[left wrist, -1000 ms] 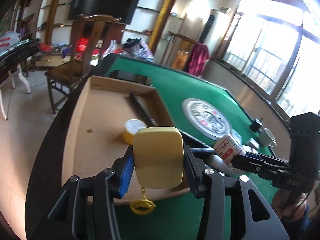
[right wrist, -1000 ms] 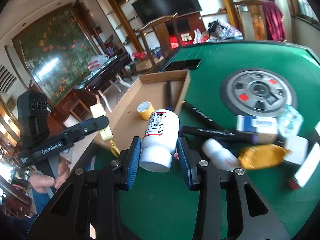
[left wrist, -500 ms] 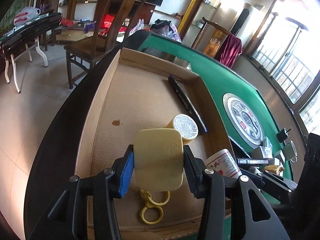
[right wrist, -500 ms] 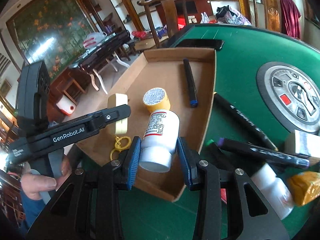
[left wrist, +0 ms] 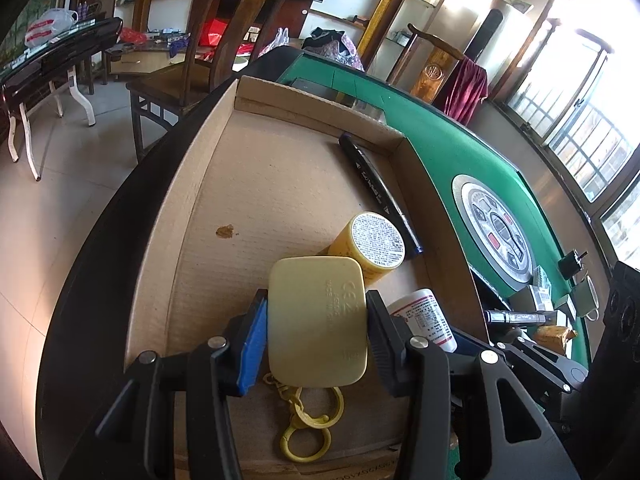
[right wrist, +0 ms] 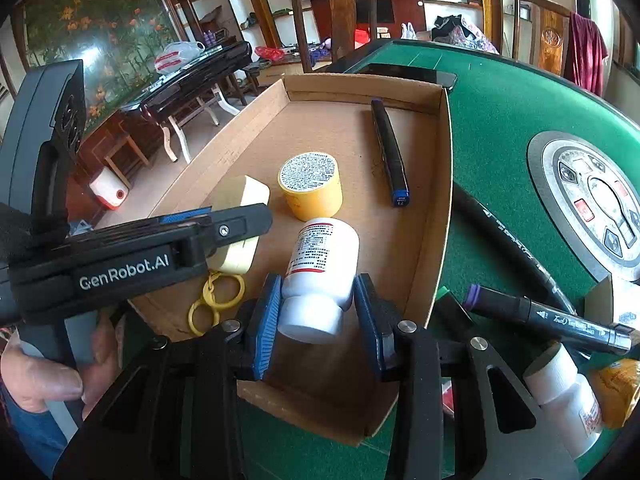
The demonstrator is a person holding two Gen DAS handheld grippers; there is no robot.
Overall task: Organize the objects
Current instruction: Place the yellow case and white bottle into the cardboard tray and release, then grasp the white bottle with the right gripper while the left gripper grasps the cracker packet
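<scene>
Cardboard tray [right wrist: 434, 184] holds yellow tub [right wrist: 311, 190] and marker [right wrist: 389, 152].

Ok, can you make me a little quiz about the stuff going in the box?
1. True or false: the left gripper holds a yellow case.
2. What does the right gripper hold? A) marker B) white bottle C) tin
3. Fill in: the blue-tipped marker lies inside the cardboard ____.

Key: 1 true. 2 B. 3 box.
</scene>
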